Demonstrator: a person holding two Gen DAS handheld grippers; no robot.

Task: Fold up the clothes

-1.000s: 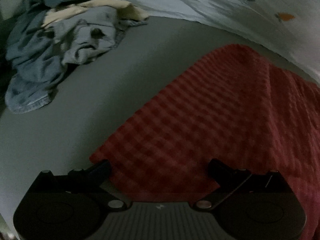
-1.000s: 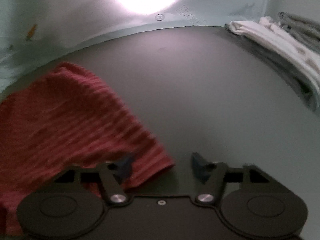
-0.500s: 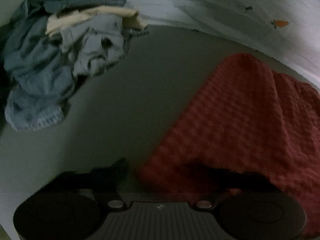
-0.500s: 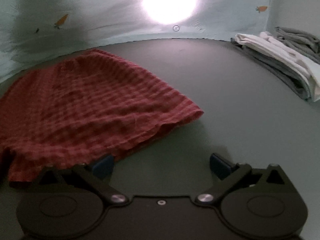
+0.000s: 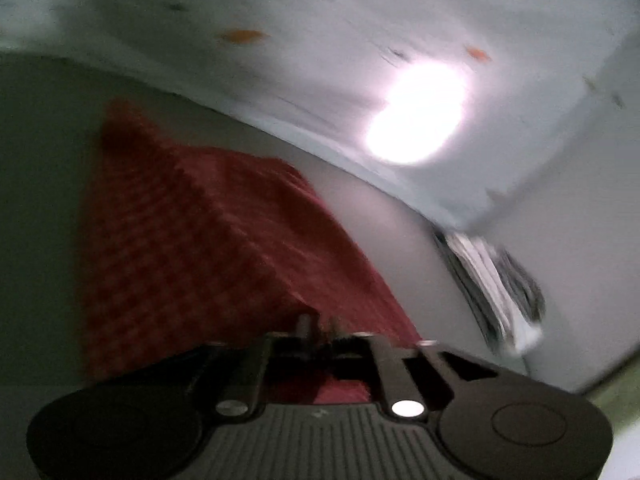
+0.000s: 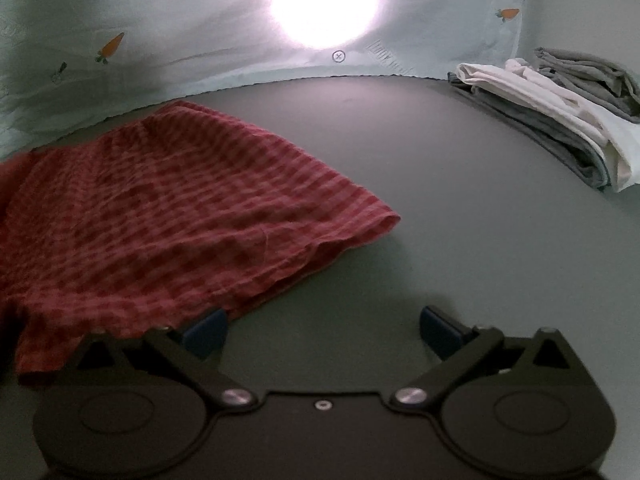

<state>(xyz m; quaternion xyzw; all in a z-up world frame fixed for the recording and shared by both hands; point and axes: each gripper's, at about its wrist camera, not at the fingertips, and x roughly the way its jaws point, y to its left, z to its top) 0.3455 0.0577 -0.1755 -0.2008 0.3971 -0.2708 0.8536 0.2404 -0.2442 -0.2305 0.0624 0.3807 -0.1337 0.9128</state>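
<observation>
Grey tabletop (image 6: 420,184) under carrot-print backdrop (image 6: 160,40) — left fingers (image 5: 306,326) pinch red cloth (image 6: 160,208), right fingers (image 6: 436,322) released

Our left tool (image 5: 320,330) is tilted, its black fingers pinched together on red checked cloth (image 5: 192,240); our right tool (image 6: 322,326) sits level, fingers spread wide.

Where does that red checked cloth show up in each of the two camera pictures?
Left wrist view: the red checked cloth fills the lower left, reaching into the left gripper, shut on it.
Right wrist view: it spreads across the left half, on the grey table.
Shared landmark: the folded clothes stack, at right in both.
</observation>
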